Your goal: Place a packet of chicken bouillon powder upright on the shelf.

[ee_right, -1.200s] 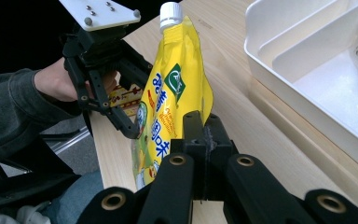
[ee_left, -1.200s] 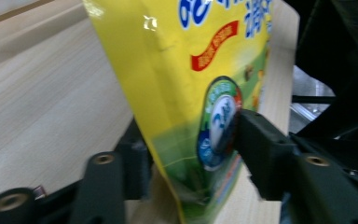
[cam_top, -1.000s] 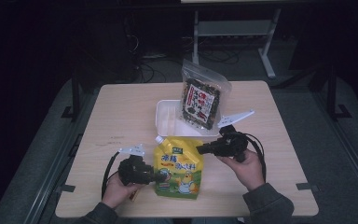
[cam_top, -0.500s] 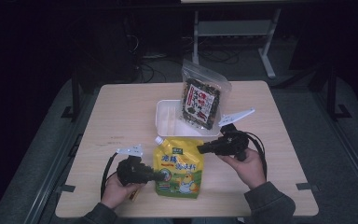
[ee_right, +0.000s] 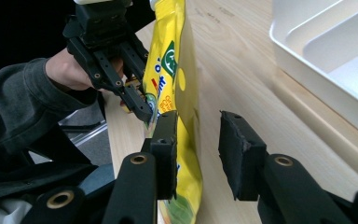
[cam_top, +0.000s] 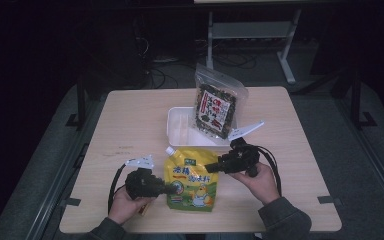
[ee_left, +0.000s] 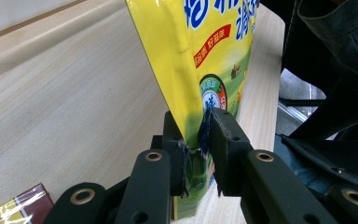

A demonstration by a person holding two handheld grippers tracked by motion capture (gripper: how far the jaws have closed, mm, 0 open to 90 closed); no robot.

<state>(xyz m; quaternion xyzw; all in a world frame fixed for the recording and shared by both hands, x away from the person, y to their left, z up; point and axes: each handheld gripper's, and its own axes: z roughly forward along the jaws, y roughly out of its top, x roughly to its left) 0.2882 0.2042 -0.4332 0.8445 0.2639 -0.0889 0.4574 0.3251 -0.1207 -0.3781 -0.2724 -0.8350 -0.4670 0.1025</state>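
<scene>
Yellow pouch [cam_top: 190, 177] sits on the bench [cam_top: 130, 120] just in front of the white tray [cam_top: 180, 127]. My left claw [ee_left: 198, 140] is clamped on its edge; right claw [ee_right: 198, 144] has just been opening, pads off. I'd keep the left grip firm while re-gripping.

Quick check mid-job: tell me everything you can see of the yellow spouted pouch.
The yellow pouch is glossy flexible plastic with a white cap at its upper left corner, blue lettering and green artwork low down. It sits at the table's near edge. The left gripper clamps its edge; the right gripper straddles the opposite edge, jaws just opening, one pad clear.
</scene>
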